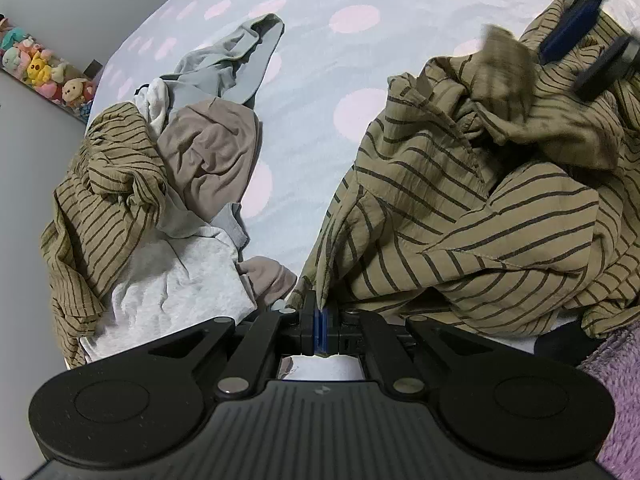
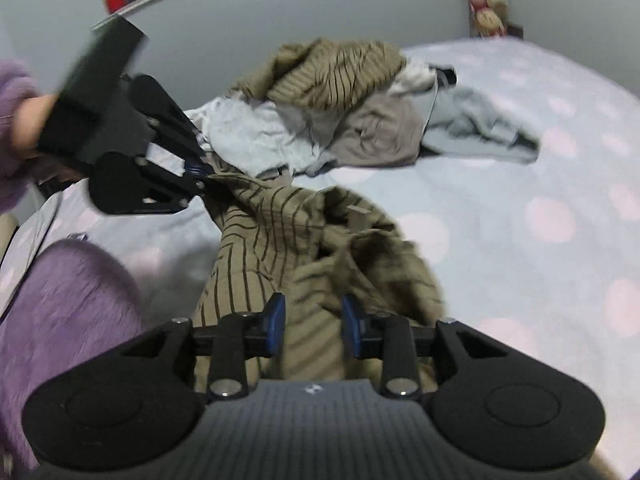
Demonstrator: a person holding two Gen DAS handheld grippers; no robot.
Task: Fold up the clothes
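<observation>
Pale blue bedsheet (image 1: 360, 60) with pink dots, grey wall (image 2: 320, 12), plush toys (image 1: 40, 72)

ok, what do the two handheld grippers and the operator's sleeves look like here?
Both grippers are black, with blue pads on the fingertips, silver pivot pins on the linkage arms, round discs either side and a ribbed grey body bearing a small logo. The left gripper matches the right gripper. The sleeve is fuzzy purple fleece.

Both wrist views look steeply down, close over the same striped shirt (image 1: 472, 216).
</observation>
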